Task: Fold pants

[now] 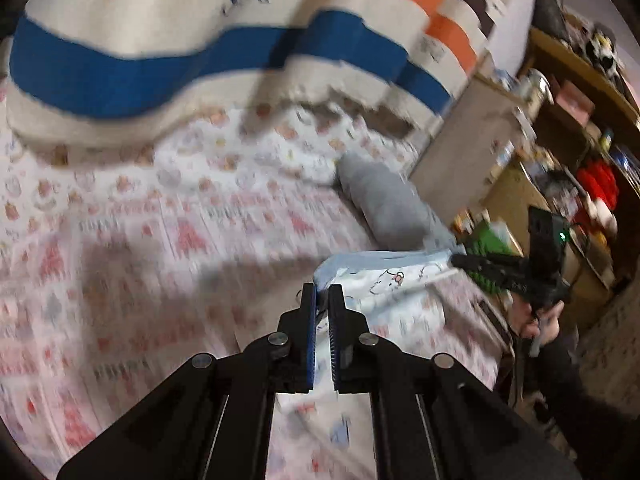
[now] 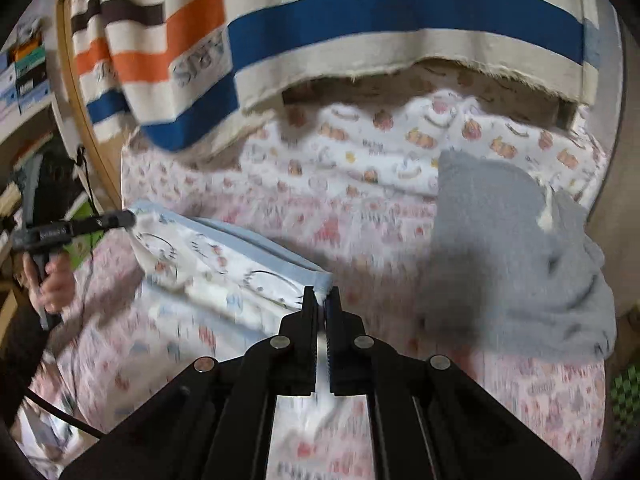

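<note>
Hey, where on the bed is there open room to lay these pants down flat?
The open stretch of pink printed bedsheet between the striped blanket and the lifted pants is free. Toward the grey garment it is crowded. Both the left gripper and right gripper pinch the pants' blue edge.

Grey garment (image 2: 516, 240) on patterned bedsheet (image 2: 320, 184), striped blanket (image 2: 400, 20) behind.

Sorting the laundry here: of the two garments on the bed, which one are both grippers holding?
The light blue printed pants, pinched at one corner by the left gripper and at the other by the right gripper. The grey garment lies crumpled and untouched.
</note>
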Available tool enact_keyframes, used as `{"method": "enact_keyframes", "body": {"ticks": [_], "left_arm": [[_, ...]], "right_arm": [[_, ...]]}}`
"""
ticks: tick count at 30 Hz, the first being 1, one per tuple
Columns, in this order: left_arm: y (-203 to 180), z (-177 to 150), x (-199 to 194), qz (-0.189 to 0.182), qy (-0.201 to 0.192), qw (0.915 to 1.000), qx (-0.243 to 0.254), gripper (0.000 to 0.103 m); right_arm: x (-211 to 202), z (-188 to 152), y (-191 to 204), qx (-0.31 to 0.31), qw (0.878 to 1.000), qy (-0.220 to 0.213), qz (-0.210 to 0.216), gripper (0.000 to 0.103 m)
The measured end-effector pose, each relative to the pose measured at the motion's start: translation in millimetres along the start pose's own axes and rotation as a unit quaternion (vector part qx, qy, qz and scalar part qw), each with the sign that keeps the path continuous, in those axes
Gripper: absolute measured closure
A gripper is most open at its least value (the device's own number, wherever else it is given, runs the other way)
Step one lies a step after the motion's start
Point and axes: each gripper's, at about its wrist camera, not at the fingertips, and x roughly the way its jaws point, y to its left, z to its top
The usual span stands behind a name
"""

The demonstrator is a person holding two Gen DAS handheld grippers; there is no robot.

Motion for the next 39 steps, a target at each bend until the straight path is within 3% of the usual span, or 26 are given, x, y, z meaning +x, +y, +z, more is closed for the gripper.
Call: {"method": "enact_keyframes", "body": {"ticks": [5, 10, 15, 16, 19, 22, 27, 30, 34, 35, 39], "left_arm": [[4, -42, 13, 0.038, 0.047, 0.9981, -0.007, 0.099], [24, -56, 4, 0.052, 0.047, 0.9967, -0.041, 0.102], [21, -63, -10, 0.055, 0.045, 0.9971, -0.027, 0.101], [16, -63, -12, 0.059, 0.038, 0.9974, -0.018, 0.099], [-2, -59, -10, 0.071, 0.029, 0.997, 0.008, 0.072], [-17, -57, 6, 0.107, 0.045, 0.9928, 0.03, 0.069], [-22, -61, 32, 0.181, 0.063, 0.9808, 0.039, 0.069], [-12, -62, 43, 0.18, 0.076, 0.9805, 0.017, 0.072], [-10, -64, 42, 0.175, 0.079, 0.9813, 0.009, 0.095], [-10, -64, 39, 0.168, 0.077, 0.9827, 0.008, 0.095], [-16, -63, 20, 0.153, 0.069, 0.9858, 0.005, 0.096]], "right_arm": [[18, -51, -1, 0.017, 0.999, 0.042, -0.004, 0.1], [11, -86, 3, 0.037, 0.998, 0.043, 0.014, 0.1], [1, -103, 8, 0.021, 0.999, 0.045, 0.002, 0.1], [-1, -102, 8, 0.02, 0.999, 0.043, -0.001, 0.1], [-11, -91, 2, 0.037, 0.999, 0.017, -0.006, 0.099], [-8, -79, -5, 0.055, 0.998, 0.011, -0.004, 0.085], [8, -72, -2, 0.049, 0.998, 0.027, -0.002, 0.083], [22, -72, 5, 0.027, 0.999, 0.041, 0.002, 0.083], [26, -74, 10, 0.015, 0.999, 0.027, -0.032, 0.086], [23, -74, 8, 0.024, 0.999, 0.018, -0.035, 0.101], [3, -80, 7, 0.035, 0.999, -0.013, -0.032, 0.101]]}}
